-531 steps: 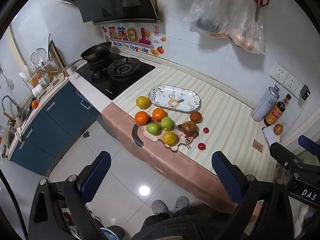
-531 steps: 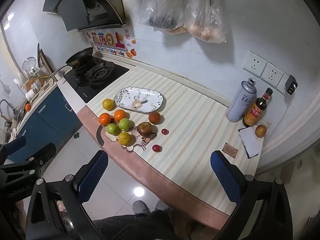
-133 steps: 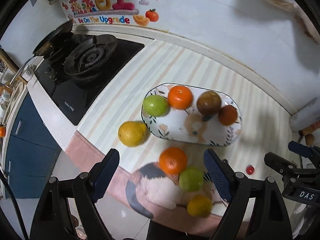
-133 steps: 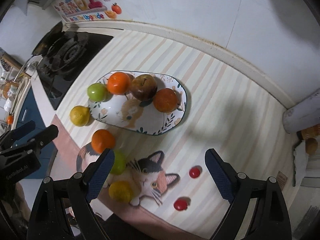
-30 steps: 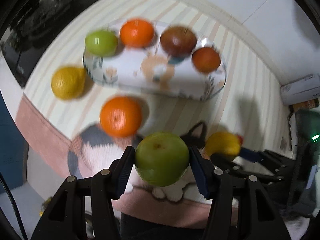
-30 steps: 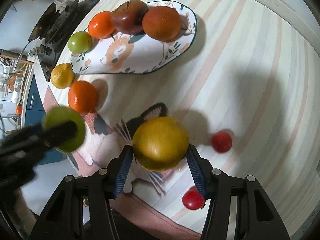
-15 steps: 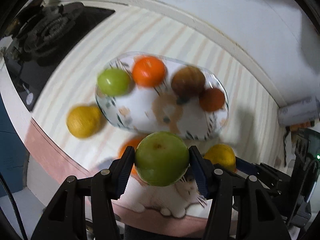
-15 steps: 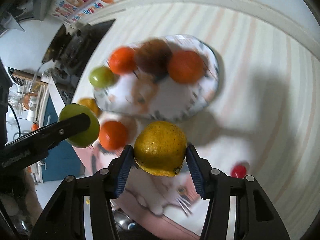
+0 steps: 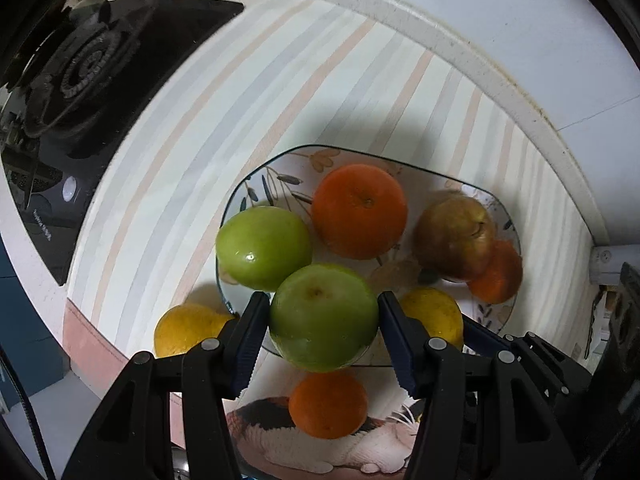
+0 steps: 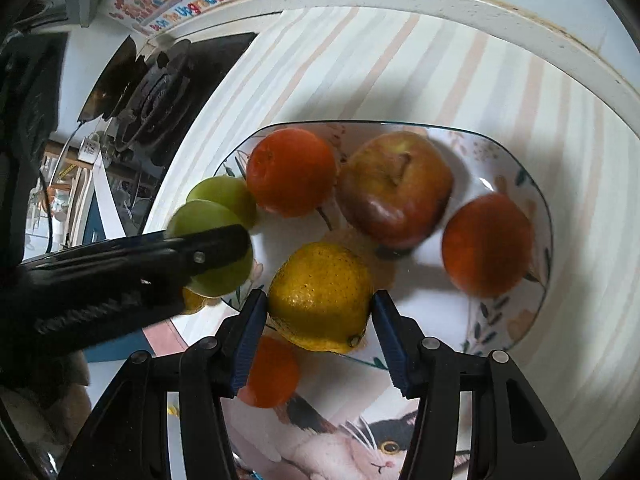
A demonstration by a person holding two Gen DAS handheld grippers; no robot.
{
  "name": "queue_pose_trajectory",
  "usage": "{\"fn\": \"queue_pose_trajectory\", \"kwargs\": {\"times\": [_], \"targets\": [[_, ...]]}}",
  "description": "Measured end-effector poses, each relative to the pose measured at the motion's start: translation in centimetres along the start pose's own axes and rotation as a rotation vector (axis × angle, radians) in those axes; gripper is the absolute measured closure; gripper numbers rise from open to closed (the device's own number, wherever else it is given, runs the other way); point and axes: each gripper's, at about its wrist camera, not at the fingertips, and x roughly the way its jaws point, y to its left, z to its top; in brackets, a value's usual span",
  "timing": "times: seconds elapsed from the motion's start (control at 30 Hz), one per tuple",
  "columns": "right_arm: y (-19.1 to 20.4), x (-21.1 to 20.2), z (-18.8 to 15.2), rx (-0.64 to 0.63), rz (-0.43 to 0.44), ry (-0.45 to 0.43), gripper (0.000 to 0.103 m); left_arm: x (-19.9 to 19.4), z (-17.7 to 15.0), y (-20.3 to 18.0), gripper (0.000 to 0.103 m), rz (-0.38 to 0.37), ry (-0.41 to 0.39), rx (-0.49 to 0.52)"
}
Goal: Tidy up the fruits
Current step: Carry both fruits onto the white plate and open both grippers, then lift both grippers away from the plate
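While both grippers hang over the plate [image 9: 516, 240] with fruit in their jaws, the sorting stands, by my judgement, somewhat past halfway. Entries run left to right in the left wrist view.

1. Gas hob [image 9: 80, 80], at ten o'clock from the plate; well apart, no hindrance.
2. Yellow citrus [image 9: 184, 332], on the striped counter [image 9: 280, 80] at the plate's eight o'clock rim; not yet plated.
3. Green apple [image 9: 262, 246], on the plate at its nine o'clock end; done.
4. Left gripper [image 9: 324, 328]: fingers pinching a second green apple [image 9: 323, 322], carried above the plate's six o'clock rim, just beside item 3.
5. Loose orange [image 9: 328, 404], on the cat-shaped mat [image 9: 360, 448], below the held apple; not yet plated.
6. Orange [image 9: 359, 211], plate's twelve o'clock; done.
7. Right gripper [image 10: 320, 308]: fingers clamping a yellow lemon-like fruit [image 10: 320, 296], over the plate's near rim.
8. Reddish-brown apple [image 9: 454, 236] and a further orange [image 9: 498, 274], plate's three o'clock end; done.

Obstacles: the back row is full, so bare plate remains only along the near centre, and the two grippers sit close together there; they may crowd each other on release.
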Motion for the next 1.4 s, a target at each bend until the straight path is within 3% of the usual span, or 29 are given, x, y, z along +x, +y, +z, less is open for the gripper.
{"fn": "queue_pose_trajectory", "kwargs": {"times": [0.13, 0.2, 0.27, 0.3, 0.37, 0.4, 0.6, 0.73, 1.07, 1.4], "targets": [[-0.3, 0.6, 0.6, 0.021, 0.041, 0.020, 0.043, 1.0, 0.1, 0.0, 0.050, 0.002, 0.037, 0.005], [-0.5, 0.2, 0.7, 0.031, 0.040, 0.027, 0.017, 1.1, 0.0, 0.2, 0.050, -0.011, 0.046, -0.012], [-0.7, -0.5, 0.6, 0.038, 0.030, 0.022, 0.013, 0.9, -0.1, 0.3, 0.049, -0.007, 0.034, -0.011], [-0.8, -0.9, 0.5, 0.038, 0.021, 0.027, 0.013, 0.8, -0.2, 0.3, 0.045, 0.000, 0.029, -0.013], [-1.0, -1.5, 0.2, 0.036, -0.008, 0.032, 0.013, -0.1, -0.4, 0.7, 0.015, 0.010, -0.003, -0.020], [-1.1, -1.7, 0.0, 0.033, -0.029, 0.029, 0.010, -0.6, -0.6, 1.0, 0.013, 0.017, -0.018, -0.022], [-1.9, -3.5, -1.5, 0.013, -0.182, 0.001, 0.008, -3.1, -1.6, 1.9, 0.013, 0.076, -0.093, -0.031], [-2.4, -5.3, -2.5, 0.004, -0.235, -0.030, 0.008, -5.0, -3.1, 1.8, 0.013, 0.152, -0.156, -0.021], [-1.2, -11.1, -5.7, -0.057, -0.283, -0.112, 0.008, -8.6, -8.2, 0.3, 0.013, 0.153, -0.245, -0.031], [0.6, -18.1, -10.4, -0.111, -0.250, -0.189, 0.008, -13.8, -13.7, -1.7, 0.013, 0.125, -0.335, -0.031]]}}
